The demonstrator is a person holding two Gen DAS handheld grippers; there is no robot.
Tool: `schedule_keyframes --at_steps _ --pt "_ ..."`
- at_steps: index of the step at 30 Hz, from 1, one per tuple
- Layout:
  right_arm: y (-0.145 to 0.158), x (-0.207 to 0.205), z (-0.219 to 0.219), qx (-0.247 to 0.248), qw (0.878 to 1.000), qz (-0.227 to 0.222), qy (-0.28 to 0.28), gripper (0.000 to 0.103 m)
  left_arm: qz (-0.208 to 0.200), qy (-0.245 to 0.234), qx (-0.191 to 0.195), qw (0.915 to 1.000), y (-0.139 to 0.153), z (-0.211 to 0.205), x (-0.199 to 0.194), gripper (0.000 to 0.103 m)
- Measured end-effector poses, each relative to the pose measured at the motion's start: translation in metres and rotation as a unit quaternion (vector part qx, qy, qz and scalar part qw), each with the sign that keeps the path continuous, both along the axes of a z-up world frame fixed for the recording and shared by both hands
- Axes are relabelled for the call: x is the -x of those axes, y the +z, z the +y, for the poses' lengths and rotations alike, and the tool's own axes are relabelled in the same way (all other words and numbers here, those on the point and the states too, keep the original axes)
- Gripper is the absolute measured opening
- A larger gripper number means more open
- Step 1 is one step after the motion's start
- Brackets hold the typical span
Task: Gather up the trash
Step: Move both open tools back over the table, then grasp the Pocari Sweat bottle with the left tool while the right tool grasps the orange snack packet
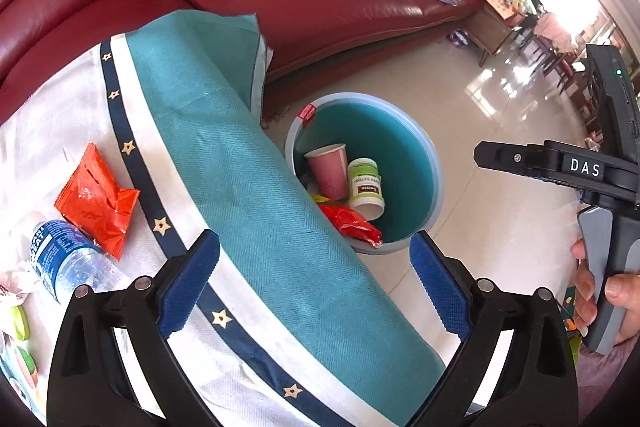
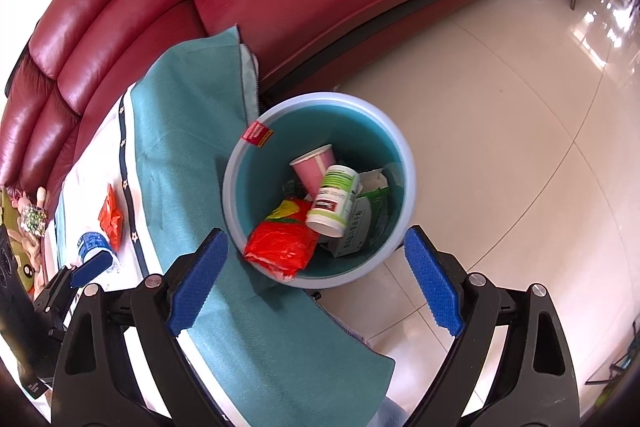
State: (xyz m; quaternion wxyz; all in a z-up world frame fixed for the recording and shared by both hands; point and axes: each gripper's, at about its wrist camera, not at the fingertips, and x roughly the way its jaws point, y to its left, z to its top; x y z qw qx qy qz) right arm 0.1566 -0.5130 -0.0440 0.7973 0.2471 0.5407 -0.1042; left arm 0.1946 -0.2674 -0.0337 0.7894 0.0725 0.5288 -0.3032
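Both grippers (image 1: 314,279) (image 2: 316,283) open, empty.

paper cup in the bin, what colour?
Pink with white stripes down the side; the paper cup shows best in the right wrist view.

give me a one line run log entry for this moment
left gripper: open, empty | right gripper: open, empty | bin: cup, bottle, wrappers inside | table: orange packet, water bottle left

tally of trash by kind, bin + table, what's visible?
In the bin:
pink paper cup: 1
white pill bottle: 1
red snack packet: 1
green-white carton: 1
On the table:
orange packet: 1
water bottle: 1
Total: 6
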Motion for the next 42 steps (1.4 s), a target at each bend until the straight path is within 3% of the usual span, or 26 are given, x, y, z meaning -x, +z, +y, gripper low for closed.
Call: schedule_keyframes --at_steps 15,29,35,42 --pt "0.020 -0.035 0.103 0.024 0.996 0.000 0.087 0.086 -0.008 0.076 0.018 0.9969 0.012 0.118 0.006 0.097" --pt "0.015 -0.079 0.221 0.042 0.980 0.017 0.194 0.086 -0.003 0.163 0.015 0.9865 0.001 0.245 0.001 0.097" --pt "0.009 -0.092 0.241 0.038 0.980 0.018 0.197 0.086 0.031 0.187 0.041 0.9811 -0.008 0.253 -0.009 0.097" --pt "0.002 -0.095 0.218 0.046 0.985 0.029 0.165 0.086 0.047 0.182 0.047 0.9811 -0.015 0.210 -0.028 0.097"
